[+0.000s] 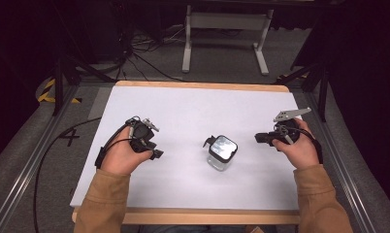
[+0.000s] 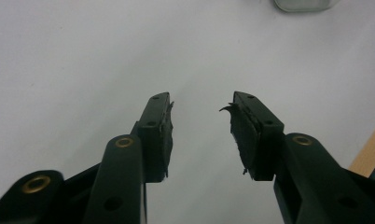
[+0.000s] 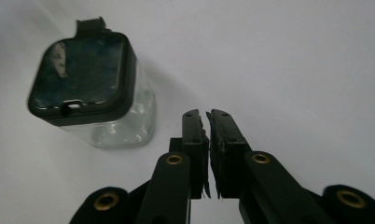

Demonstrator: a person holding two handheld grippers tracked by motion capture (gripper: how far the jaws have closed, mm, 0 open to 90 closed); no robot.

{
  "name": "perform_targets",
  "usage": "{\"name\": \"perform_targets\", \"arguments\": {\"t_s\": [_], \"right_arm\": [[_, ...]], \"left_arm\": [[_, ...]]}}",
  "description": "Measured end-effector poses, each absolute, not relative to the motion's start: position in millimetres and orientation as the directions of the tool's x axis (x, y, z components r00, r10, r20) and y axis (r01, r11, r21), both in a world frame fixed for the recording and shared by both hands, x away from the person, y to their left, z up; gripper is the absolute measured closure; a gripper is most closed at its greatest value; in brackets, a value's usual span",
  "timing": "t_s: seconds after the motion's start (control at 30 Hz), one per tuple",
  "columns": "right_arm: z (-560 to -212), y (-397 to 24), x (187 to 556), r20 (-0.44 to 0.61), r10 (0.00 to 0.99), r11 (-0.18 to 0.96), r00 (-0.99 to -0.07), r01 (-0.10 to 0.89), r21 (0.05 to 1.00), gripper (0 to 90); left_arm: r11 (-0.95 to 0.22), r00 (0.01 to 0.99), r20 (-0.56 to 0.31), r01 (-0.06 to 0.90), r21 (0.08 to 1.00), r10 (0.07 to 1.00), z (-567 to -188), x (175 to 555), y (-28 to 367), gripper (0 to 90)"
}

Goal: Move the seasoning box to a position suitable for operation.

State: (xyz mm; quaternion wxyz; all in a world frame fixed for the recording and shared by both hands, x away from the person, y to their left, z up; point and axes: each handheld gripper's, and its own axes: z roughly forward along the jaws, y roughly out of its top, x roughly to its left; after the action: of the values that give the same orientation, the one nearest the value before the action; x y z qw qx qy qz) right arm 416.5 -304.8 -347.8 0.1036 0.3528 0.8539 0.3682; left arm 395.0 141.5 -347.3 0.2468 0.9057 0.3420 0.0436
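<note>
White table top with wooden edge, grey carpet floor, cables behind

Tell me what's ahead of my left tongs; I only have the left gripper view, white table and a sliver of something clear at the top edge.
Observer: That sliver is a clear glass jar with a black lid, standing upright mid-table.
Operator: Is the lid on?
Observer: Yes, seated flat, with a small tab sticking out at one edge.
Operator: And the right tongs?
Observer: The right tongs are shut with nothing between them, beside the jar and clear of it.
</note>
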Motion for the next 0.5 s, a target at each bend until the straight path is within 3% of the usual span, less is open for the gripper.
{"name": "perform_targets", "arguments": {"t_s": [0.07, 0.1, 0.2, 0.33, 0.43, 0.5], "right_arm": [[-347.1, -304.2, 415.8, 0.088, 0.673, 0.481, -0.735, 0.524, 0.703, 85.2], [-347.0, -301.3, 413.9, 0.085, 0.663, 0.496, -0.744, 0.521, 0.695, 85.1], [-348.0, -297.6, 412.6, 0.085, 0.647, 0.507, -0.758, 0.511, 0.694, 85.8], [-341.3, -285.6, 406.3, 0.212, 0.487, 0.455, -0.847, 0.454, 0.766, 89.6], [-337.5, -271.4, 401.2, 0.102, 0.516, 0.536, -0.85, 0.413, 0.736, 89.8], [-340.2, -267.4, 402.4, 0.08, 0.527, 0.557, -0.846, 0.416, 0.719, 89.8]], "left_arm": [[-0.66, 0.775, -0.072, 0.579, 0.478, 0.628, -344.8, 392.3, 140.5, 57.1], [-0.679, 0.814, -0.099, 0.539, 0.499, 0.573, -341.4, 387.6, 137.0, 55.1], [-0.668, 0.816, -0.137, 0.545, 0.507, 0.562, -340.1, 386.6, 134.9, 52.9], [-0.654, 0.786, -0.144, 0.587, 0.477, 0.601, -340.5, 388.4, 135.7, 47.6], [-0.636, 0.759, -0.12, 0.611, 0.471, 0.64, -337.1, 383.9, 137.4, 44.8], [-0.64, 0.769, -0.121, 0.599, 0.481, 0.628, -333.3, 381.6, 139.3, 44.6]]}}
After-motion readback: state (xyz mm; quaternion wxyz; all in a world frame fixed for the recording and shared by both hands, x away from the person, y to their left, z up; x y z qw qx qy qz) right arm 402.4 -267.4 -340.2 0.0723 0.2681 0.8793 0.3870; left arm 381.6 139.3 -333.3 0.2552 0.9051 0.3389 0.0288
